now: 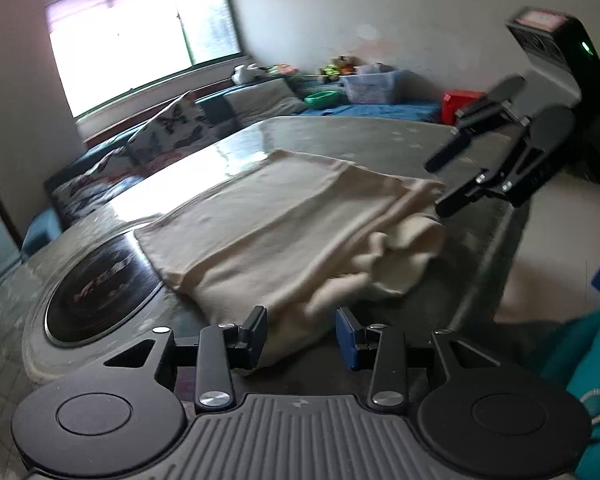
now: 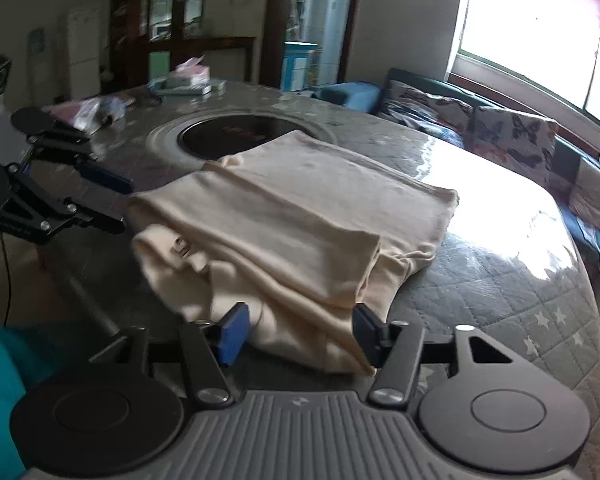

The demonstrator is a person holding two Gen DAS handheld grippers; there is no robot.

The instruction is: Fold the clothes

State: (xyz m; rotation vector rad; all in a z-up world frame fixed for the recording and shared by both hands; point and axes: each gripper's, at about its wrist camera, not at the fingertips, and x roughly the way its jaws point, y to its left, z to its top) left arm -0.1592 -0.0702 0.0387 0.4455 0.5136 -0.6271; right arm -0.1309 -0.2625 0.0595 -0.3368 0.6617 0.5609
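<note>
A cream knit garment, folded into a soft rumpled stack, lies mid-bench on quilted, star-printed grey covering. At its 11 o'clock sits a round black inset burner, lettering unreadable. Both left fingers and right fingers stand released, cloth between them.

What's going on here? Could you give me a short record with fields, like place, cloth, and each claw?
place: table with a quilted star cover
cloth: cream garment, partly folded, near end bunched up
black disc: round, set in the table, far edge of the garment lies over it
left claw: open, garment's near edge between the fingers, not pinched
right claw: open, garment's edge between the fingers, not pinched
background: window, sofa with butterfly cushions
</note>
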